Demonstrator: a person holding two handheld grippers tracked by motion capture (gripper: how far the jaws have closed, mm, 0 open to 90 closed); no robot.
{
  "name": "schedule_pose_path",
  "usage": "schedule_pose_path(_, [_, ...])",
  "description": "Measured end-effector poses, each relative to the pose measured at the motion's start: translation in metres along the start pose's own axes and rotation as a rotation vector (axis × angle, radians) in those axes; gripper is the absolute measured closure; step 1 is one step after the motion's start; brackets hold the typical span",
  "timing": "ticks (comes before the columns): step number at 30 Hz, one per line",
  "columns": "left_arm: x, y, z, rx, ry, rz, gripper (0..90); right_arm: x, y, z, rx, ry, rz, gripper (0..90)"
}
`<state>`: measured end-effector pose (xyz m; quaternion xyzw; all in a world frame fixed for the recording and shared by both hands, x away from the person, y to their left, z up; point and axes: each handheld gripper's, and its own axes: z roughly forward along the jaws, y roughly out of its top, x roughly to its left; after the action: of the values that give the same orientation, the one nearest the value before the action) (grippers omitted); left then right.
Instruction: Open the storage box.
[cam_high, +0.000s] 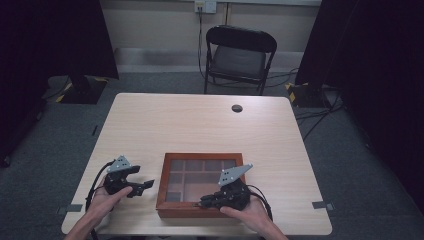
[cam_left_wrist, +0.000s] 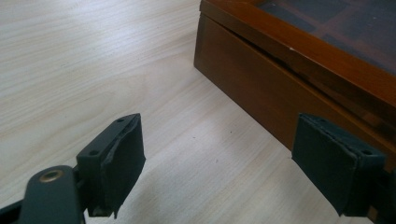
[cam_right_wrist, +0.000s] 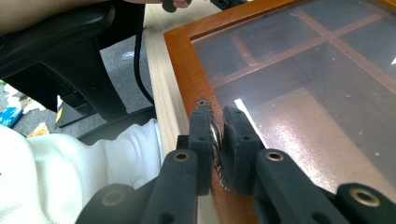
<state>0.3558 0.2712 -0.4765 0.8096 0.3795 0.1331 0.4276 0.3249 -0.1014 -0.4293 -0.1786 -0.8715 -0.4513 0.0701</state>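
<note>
- Reddish-brown wood box (cam_high: 200, 210) with a glass lid, lying flat near the front edge of the pale wood table (cam_high: 200, 125), a little right of the table's middle.
- Right gripper (cam_high: 205, 202) at the box's near edge, jaws pointing left along the front rail of the lid; right hand (cam_high: 247, 212) behind it, at the box's near right corner.
- In the right gripper view, jaws clenched on a small metal latch (cam_right_wrist: 214, 140) with a toothed top, set on the box's front frame rail just beside the glass.
- Left gripper (cam_high: 142, 186) just left of the box, apart from it, held by the left hand (cam_high: 105, 200); jaws released, spread wide, with bare table between them.
- In the left gripper view, box side wall (cam_left_wrist: 261, 88) close ahead of the right-hand jaw; touching or not, cannot tell.
- Inside the box, seen through the glass: wooden dividers forming several compartments; contents of the compartments too dim to tell.
- High view alone: a black folding chair (cam_high: 240, 55) beyond the table's far edge, a round cable hole (cam_high: 237, 108) in the table beyond the box, dark curtains at both sides.
- Right gripper view alone: a white sleeve (cam_right_wrist: 70, 172) and a black seat part left of the box, with grey floor below.
- Left gripper view alone: a thin dark seam between lid and base along the box's side.
</note>
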Motion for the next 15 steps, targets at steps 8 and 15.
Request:
schedule_pose_path(8, [-0.010,0.003,0.000,-0.025,-0.030,0.027,16.6,0.000,0.013,-0.009,-0.007,0.011,-0.008,83.1])
schedule_pose_path(15, [-0.016,0.005,0.000,-0.043,-0.062,0.050,16.4,-0.001,0.018,-0.011,0.001,0.018,-0.003,83.1])
